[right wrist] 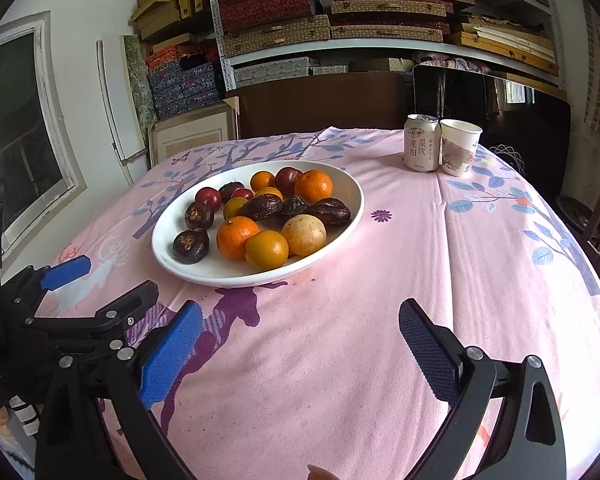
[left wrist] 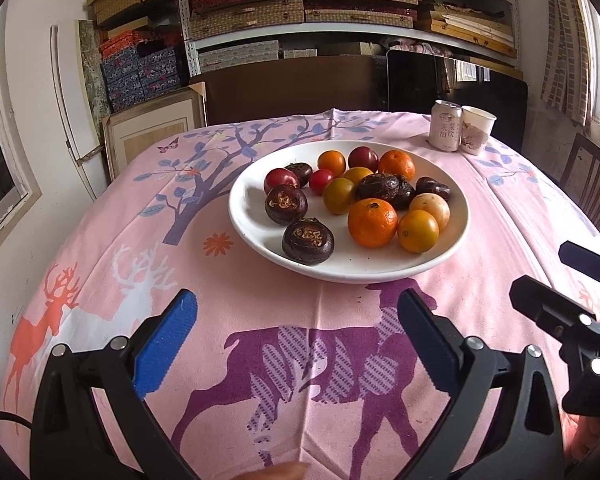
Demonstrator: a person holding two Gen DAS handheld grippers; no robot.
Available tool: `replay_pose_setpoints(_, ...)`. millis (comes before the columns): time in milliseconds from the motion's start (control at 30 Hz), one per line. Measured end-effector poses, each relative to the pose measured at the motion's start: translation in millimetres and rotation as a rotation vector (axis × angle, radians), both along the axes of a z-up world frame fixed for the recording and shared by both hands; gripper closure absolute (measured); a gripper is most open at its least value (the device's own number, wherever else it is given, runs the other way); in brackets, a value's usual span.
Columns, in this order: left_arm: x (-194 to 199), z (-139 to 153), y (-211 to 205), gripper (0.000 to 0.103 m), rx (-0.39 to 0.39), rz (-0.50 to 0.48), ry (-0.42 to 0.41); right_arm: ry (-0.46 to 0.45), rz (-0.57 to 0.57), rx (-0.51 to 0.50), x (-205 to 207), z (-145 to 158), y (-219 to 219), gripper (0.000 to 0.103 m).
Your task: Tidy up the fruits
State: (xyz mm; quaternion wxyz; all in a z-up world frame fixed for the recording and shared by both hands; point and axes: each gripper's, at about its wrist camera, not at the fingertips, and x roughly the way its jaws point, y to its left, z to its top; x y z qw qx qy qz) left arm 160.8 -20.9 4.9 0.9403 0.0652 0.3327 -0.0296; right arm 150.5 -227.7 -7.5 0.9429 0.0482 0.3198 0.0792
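A white plate point(left wrist: 256, 236) sits mid-table holding several fruits: oranges point(left wrist: 372, 222), small yellow-orange fruits point(left wrist: 418, 231), red plums point(left wrist: 281, 180), dark brown water chestnuts point(left wrist: 307, 241) and dark dates point(left wrist: 380, 188). The plate also shows in the right wrist view point(right wrist: 356, 196), left of centre, with an orange point(right wrist: 237, 237) near its front. My left gripper point(left wrist: 298, 320) is open and empty, short of the plate's near rim. My right gripper point(right wrist: 300, 332) is open and empty over bare cloth, right of the plate. The right gripper's black frame shows at the right edge of the left wrist view.
A pink tablecloth point(right wrist: 420, 260) with deer and tree prints covers the table. A drink can point(right wrist: 421, 142) and a paper cup point(right wrist: 459, 146) stand at the far right. Shelves of boxes point(left wrist: 300, 8) stand behind the table. A wooden chair point(left wrist: 592, 184) is at the right.
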Motion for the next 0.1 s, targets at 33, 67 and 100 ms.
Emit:
replay_pose_setpoints(33, 0.2, 0.3, 0.6, 0.005, 0.001, 0.005, -0.003, 0.003, -0.001, 0.005, 0.2, -0.3, -0.5, 0.004)
replay_pose_setpoints(67, 0.2, 0.5, 1.1, 0.005, 0.002, 0.010, -0.005, 0.007, -0.001, 0.011, 0.8, -0.5, -1.2, 0.004)
replay_pose_setpoints(100, 0.2, 0.5, 1.5, 0.005, 0.001, 0.012, -0.005, 0.011, 0.000, 0.017, 1.2, -0.9, -1.5, 0.004)
